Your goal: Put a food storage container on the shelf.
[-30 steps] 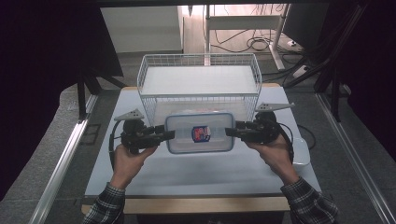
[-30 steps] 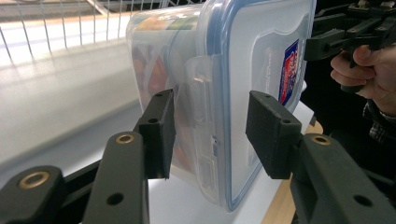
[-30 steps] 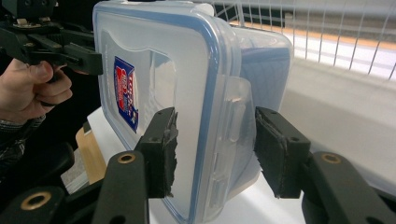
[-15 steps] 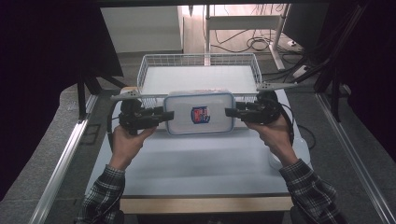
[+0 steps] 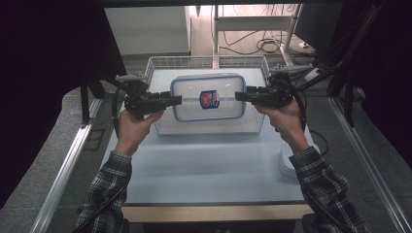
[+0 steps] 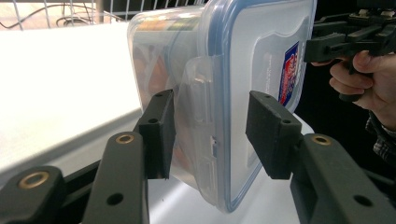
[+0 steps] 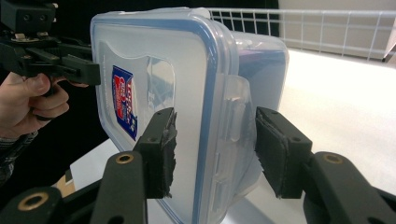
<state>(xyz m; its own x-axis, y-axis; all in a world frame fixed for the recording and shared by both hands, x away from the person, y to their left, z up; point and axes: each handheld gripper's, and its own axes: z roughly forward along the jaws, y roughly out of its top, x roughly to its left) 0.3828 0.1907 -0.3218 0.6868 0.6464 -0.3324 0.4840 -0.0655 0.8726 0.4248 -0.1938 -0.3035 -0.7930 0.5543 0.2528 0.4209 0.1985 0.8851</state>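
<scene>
A clear plastic container (image 5: 208, 97) with a blue-rimmed lid and a red-blue label hangs level over the white wire basket (image 5: 209, 128). My left gripper (image 5: 177, 100) is shut on its left end clip and my right gripper (image 5: 239, 96) is shut on its right end clip. In the left gripper view the container (image 6: 243, 70) stands between the two jaws of the left gripper (image 6: 210, 135), with the right gripper (image 6: 327, 42) beyond it. The right gripper view has the container (image 7: 187, 70) inside the right gripper (image 7: 215, 149), and the left gripper (image 7: 79, 70) at the far end.
The basket stands at the back of the white table (image 5: 204, 170). A white round object (image 5: 287, 165) lies at the table's right edge. Dark stands and cables (image 5: 335, 58) crowd the right rear, and a metal rail (image 5: 68, 165) runs along the left.
Both grippers have carried the container up off the table and away from the person, from in front of the basket to above it.
</scene>
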